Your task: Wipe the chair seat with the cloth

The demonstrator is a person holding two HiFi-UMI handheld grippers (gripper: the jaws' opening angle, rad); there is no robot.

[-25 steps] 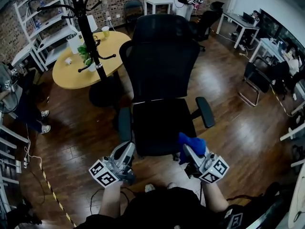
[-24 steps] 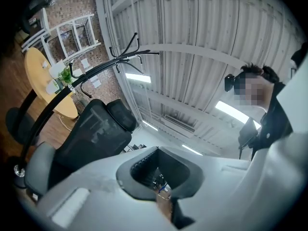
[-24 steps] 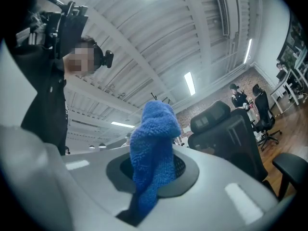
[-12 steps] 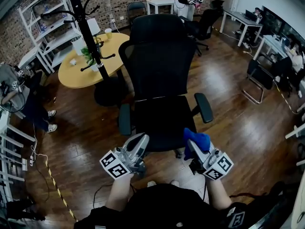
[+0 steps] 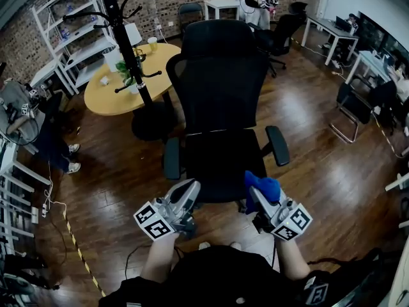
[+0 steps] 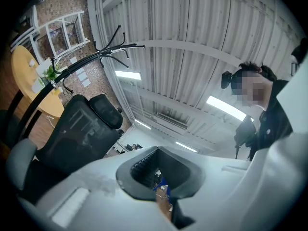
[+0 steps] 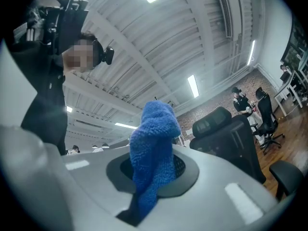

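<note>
Both tilted upward: right gripper [image 5: 255,197] jaws clamp the blue cloth [image 5: 263,185]; left gripper [image 5: 189,187] jaws closed, empty.

A bunched blue terry cloth [image 7: 153,148] stands upright, pinched at its lower end in the right gripper [image 5: 257,197], above the front right corner of the black office chair's seat [image 5: 217,165], below its tall mesh backrest [image 5: 220,75].

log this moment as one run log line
right gripper: shut on blue cloth | left gripper: shut, empty | blue cloth: at front right corner of chair seat, contact unclear
</note>
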